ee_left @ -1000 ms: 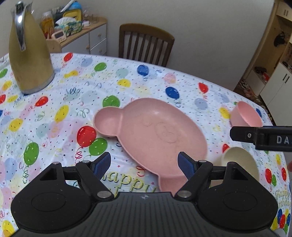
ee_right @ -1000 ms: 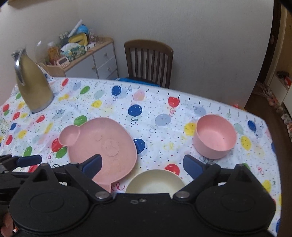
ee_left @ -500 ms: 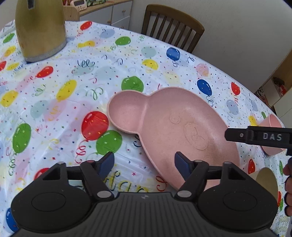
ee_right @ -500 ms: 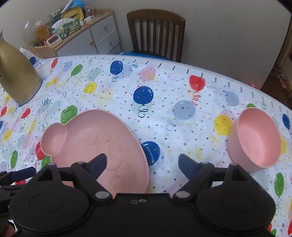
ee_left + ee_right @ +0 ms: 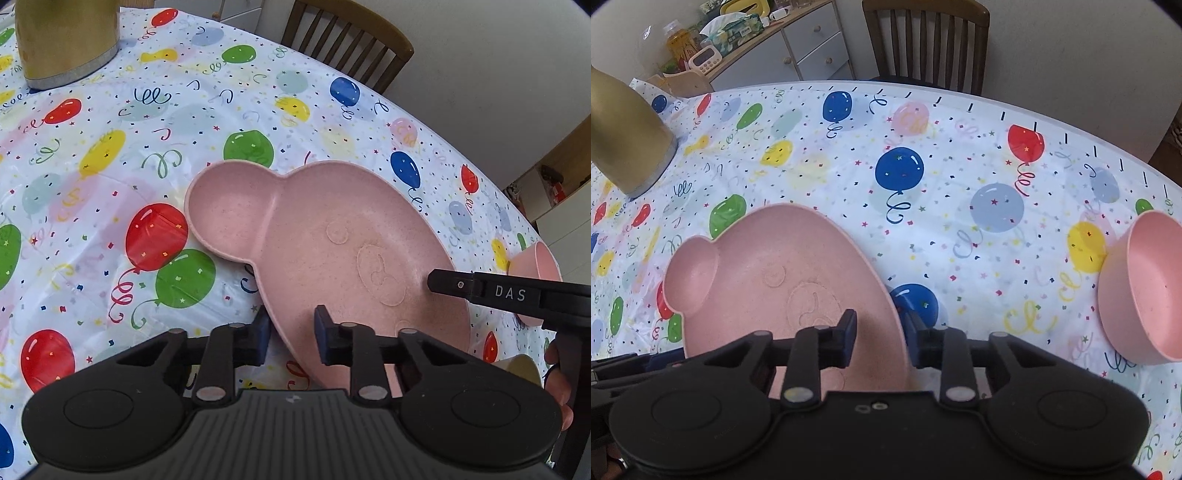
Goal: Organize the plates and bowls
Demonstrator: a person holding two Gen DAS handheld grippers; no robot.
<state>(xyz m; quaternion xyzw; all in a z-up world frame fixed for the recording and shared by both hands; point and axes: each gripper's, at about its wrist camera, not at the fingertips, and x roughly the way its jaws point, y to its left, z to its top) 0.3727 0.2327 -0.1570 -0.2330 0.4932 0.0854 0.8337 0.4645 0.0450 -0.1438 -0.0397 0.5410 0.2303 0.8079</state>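
Lying on the balloon-print cloth (image 5: 110, 177) is a pink bear-shaped plate (image 5: 332, 236) with round ear wells and an embossed face. At its left edge, the left gripper (image 5: 291, 330) has just been closing, its jaws now astride the rim. Across the plate, the right gripper (image 5: 881, 338) has likewise just been closing over the right rim. A pink bowl (image 5: 1145, 288) sits further right.
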